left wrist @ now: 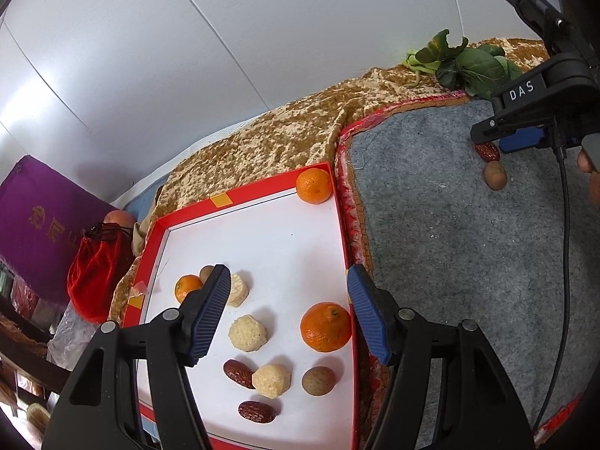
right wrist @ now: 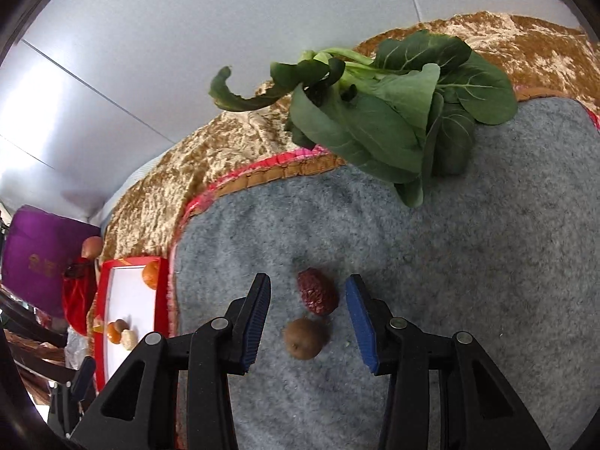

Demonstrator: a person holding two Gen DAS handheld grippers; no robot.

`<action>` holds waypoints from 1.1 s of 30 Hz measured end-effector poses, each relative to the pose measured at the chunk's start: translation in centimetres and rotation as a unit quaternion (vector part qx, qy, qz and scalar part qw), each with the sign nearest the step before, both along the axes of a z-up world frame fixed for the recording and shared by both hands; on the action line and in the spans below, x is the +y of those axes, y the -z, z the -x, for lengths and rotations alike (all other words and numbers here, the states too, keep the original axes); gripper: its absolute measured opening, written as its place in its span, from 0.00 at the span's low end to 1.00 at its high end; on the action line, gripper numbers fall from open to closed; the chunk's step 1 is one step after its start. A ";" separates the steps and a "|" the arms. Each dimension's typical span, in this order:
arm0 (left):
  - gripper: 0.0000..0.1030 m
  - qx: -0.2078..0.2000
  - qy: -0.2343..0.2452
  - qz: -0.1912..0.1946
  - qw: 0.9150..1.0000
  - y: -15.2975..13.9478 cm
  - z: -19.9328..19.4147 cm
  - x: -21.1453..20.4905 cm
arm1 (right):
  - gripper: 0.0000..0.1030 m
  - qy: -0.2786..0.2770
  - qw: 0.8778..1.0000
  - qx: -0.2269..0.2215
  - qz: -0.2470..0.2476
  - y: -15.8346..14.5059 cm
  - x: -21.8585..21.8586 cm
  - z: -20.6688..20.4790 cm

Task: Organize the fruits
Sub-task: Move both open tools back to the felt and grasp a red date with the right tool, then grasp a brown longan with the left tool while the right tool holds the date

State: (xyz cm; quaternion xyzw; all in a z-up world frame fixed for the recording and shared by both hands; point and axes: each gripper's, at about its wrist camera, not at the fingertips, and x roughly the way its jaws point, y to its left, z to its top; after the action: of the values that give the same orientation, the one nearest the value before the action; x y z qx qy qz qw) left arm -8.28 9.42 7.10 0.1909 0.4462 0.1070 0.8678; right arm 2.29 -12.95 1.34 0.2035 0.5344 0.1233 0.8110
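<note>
Both hand-held grippers gape wide, holding nothing: the right hand-held gripper (right wrist: 307, 307) straddles a red date (right wrist: 317, 291) by a brown fruit (right wrist: 303, 338); leafy greens (right wrist: 393, 112) lie beyond, and the left hand-held gripper (left wrist: 288, 311) hangs over the red tray (left wrist: 225, 195).

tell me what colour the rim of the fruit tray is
Red; the tray rim shows best in the left wrist view, around a white floor.

We saw a pale panelled wall (left wrist: 262, 37) behind a gold cloth (left wrist: 262, 142), a grey mat (right wrist: 450, 262) and 1 purple box (left wrist: 41, 225).
</note>
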 end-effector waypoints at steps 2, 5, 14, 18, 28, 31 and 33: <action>0.62 0.000 0.003 0.000 1.000 0.0 0.0 -0.1 | 0.42 -0.002 1.000 -0.001 0.003 0.0 0.0 0.0; 0.62 0.001 0.009 -0.002 1.000 0.1 0.0 -0.4 | 0.41 -0.008 1.000 -0.003 0.021 0.2 0.7 -0.3; 0.62 0.008 0.017 0.013 1.000 0.3 -0.7 -1.4 | 0.19 -0.021 0.997 0.001 0.077 0.8 2.6 -1.0; 0.62 0.012 0.033 0.039 0.999 0.3 -1.4 -2.3 | 0.19 -0.009 0.999 0.013 0.046 0.6 0.3 -0.5; 0.62 0.047 0.101 0.128 0.986 1.6 -5.9 -7.0 | 0.19 0.052 0.998 0.042 0.007 0.7 -6.5 1.5; 0.62 0.056 0.114 0.161 0.979 2.1 -7.3 -8.4 | 0.19 0.050 0.998 0.043 -0.005 0.8 -7.0 1.8; 0.62 0.060 0.123 0.153 0.979 2.7 -8.2 -9.6 | 0.19 0.048 0.998 0.044 -0.005 0.9 -7.0 1.8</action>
State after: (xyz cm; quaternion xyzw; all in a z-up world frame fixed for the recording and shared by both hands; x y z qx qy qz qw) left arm -0.04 -0.22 4.40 0.1151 0.4813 -0.0819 0.8651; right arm 0.52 -19.97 0.42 0.2380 0.5586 0.0777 0.7908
